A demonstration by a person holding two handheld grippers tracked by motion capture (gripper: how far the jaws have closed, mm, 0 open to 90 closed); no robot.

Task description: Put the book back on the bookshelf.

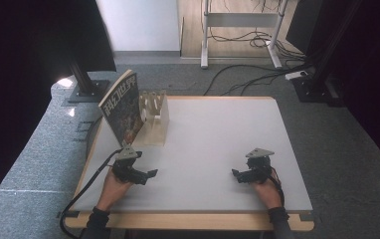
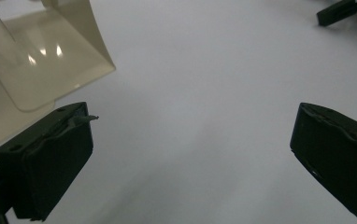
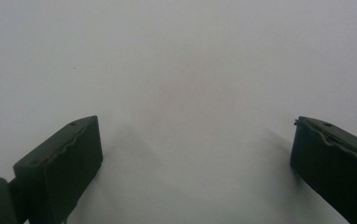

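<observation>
The white rectangular worktop (image 1: 213, 144) lies bare across its middle and right side, so the wide stretch between the left tongs (image 1: 150, 174) and the right tongs (image 1: 235, 173) offers open passage. The one cluster of obstacles stands at the far left corner: a pale translucent plastic rack with upright dividers (image 1: 154, 117) and, leaning against its left side, a tilted paperback book with a dark illustrated cover (image 1: 124, 107). In the left gripper view the rack's curved base (image 2: 50, 65) sits just ahead of the left jaw. Both pairs of jaws stand wide apart with nothing between them.
</observation>
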